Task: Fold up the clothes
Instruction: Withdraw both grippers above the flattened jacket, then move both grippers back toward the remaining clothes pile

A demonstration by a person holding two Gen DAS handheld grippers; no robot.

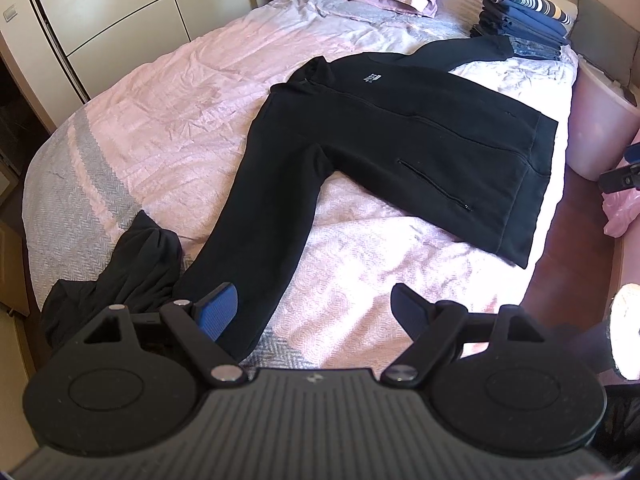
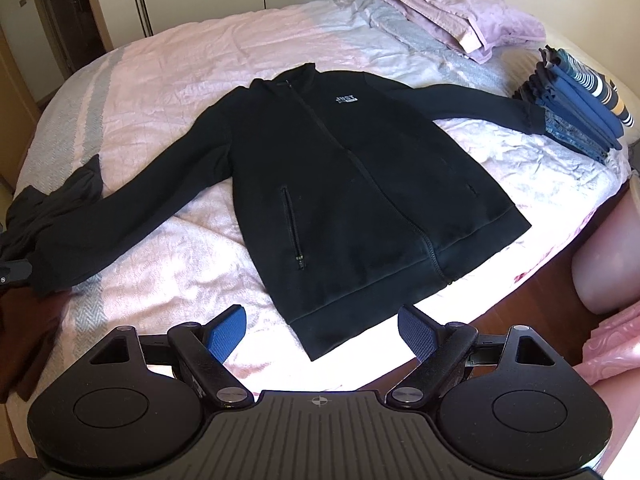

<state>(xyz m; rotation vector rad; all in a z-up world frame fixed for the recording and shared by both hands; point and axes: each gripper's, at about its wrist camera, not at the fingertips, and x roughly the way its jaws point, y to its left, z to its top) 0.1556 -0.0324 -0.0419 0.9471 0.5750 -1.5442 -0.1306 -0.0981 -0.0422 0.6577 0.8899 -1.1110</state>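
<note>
Though zipped flat, matte black fleece jacket (image 2: pixel 360 184)

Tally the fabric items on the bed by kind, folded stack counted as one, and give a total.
Black zip jacket, spread flat: 1
Crumpled dark garment, beside the jacket's sleeve end: 1
Stack of folded clothes: 1
Pink pillows (looks like two stacked): 2
Total: 5
</note>
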